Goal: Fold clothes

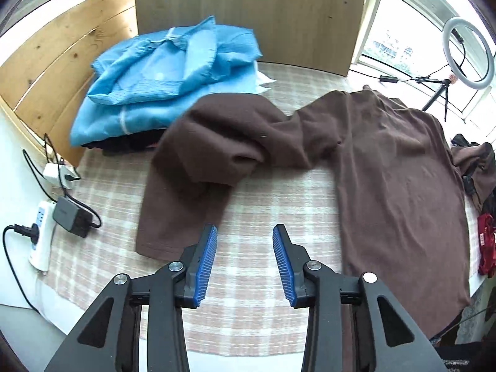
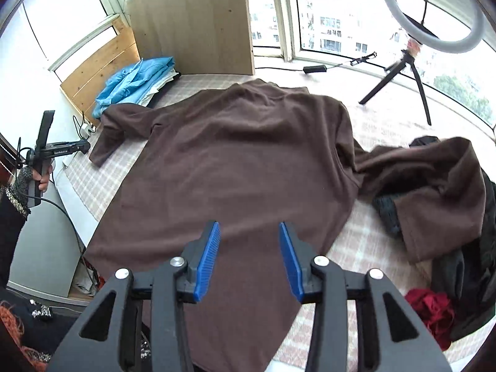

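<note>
Left-wrist view, left to right. A power strip (image 1: 40, 232) with a charger (image 1: 73, 217) plugged in lies off the left edge of the checked cloth (image 1: 248, 217) that covers the bed. At the far left corner sits a stack of folded blue garments (image 1: 161, 74), backed by a wooden headboard (image 1: 62, 46) and an upright board (image 1: 248, 15). The brown long-sleeved shirt (image 1: 387, 170) lies spread on the cloth; its left sleeve (image 1: 198, 167) is bunched and doubled over, the cuff reaching toward the near edge, and the sleeve's upper fold touches the blue stack. The left claw (image 1: 245, 235) hangs released above bare checked cloth, nothing between its blue pads (image 1: 206, 263); the open strip of cloth between sleeve and shirt body gives clear room below it. A red garment (image 1: 486, 241) lies at the right margin.

Right-wrist view, left to right. A hand (image 2: 43, 179) grips the handle of the other gripper at the left border, off the bed's edge. The shirt body (image 2: 232, 170) lies flat, its hem running off the near edge of the bed. The right claw (image 2: 249, 232) is released above the lower shirt body, its pads (image 2: 207, 263) apart and clear of the fabric. The right sleeve (image 2: 434, 192) drapes over a heap of dark clothes (image 2: 471, 272) at the right edge, with red cloth (image 2: 431, 310) below it. A ring light (image 2: 434, 9) on a tripod (image 2: 400, 77) stands by the window sill, beyond the bare far right corner.
</note>
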`<state>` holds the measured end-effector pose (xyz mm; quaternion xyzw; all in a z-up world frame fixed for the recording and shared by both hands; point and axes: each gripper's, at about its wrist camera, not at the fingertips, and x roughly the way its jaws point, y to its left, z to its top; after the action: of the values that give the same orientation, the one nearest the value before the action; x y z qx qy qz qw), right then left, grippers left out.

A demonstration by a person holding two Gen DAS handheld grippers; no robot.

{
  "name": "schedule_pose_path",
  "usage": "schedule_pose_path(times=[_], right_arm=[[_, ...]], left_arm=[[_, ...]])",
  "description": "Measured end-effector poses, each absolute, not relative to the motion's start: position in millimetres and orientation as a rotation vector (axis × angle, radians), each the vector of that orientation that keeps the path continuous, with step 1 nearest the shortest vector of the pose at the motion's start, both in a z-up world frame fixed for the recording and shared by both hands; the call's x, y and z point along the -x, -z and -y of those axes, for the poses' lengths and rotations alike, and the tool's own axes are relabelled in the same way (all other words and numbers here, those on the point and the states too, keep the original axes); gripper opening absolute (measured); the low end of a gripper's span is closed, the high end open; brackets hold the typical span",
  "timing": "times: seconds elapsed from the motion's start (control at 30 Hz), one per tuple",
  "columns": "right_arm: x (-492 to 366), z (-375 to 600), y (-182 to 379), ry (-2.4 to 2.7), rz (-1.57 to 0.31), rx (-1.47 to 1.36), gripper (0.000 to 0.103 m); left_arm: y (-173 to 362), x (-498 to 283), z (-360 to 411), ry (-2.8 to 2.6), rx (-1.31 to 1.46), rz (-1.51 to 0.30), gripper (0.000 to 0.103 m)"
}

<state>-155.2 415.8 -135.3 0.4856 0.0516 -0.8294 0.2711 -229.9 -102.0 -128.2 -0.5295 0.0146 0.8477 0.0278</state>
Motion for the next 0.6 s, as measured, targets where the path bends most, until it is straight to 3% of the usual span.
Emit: schedule_pose_path(times=[0.37, 0.4, 0.5, 0.6], right_arm=[[230, -218, 166, 2.112, -0.173, -1.308, 0.045], [234, -203, 171, 2.113, -0.189, -1.324, 0.045], [245, -167, 186, 2.120, -0.236, -1.356, 0.045], [259, -144, 210, 2.146, -0.348, -1.416, 0.045]], left_arm=[[205, 266, 190, -2.452, 1.715, -0.014, 0.036], [209, 270, 190, -2.436, 1.710, -0.014, 0.033], [212, 278, 192, -2.380, 1.692, -0.018, 0.004], [178, 270, 205, -2.371, 1.630, -0.040, 0.004]])
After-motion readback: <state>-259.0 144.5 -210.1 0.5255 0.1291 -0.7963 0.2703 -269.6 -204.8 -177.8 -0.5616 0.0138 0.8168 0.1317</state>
